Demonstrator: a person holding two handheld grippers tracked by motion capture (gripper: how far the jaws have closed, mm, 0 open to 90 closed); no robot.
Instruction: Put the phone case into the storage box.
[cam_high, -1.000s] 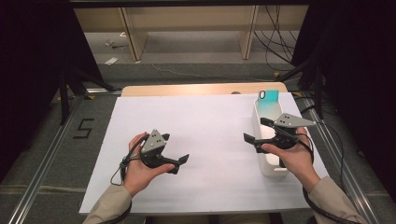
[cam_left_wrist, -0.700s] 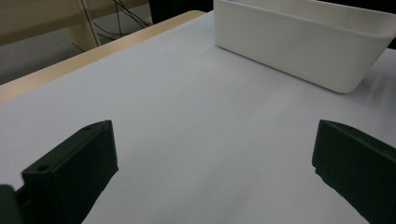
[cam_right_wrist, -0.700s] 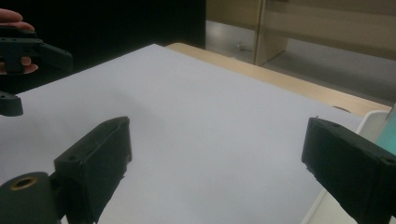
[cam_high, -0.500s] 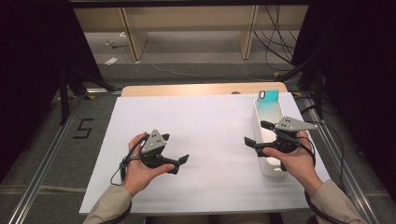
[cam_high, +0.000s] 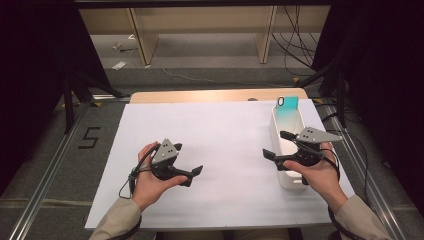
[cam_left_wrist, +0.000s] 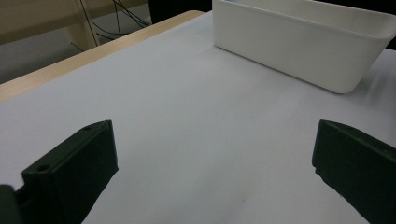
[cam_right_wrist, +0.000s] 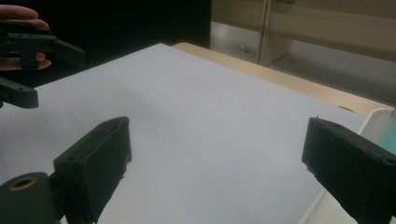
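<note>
Worktop (cam_high: 225, 130) is covered in plain white paper. Both hands hover low over it: left gripper (cam_high: 192, 175) and right gripper (cam_high: 277, 145), fingers spread wide, holding nothing. White bin (cam_high: 287, 150) sits under the right one, teal phone case (cam_high: 287, 107) inside. Cables (cam_high: 300, 40) on the floor beyond.

Smooth white plastic bin (cam_left_wrist: 299, 51)
</note>
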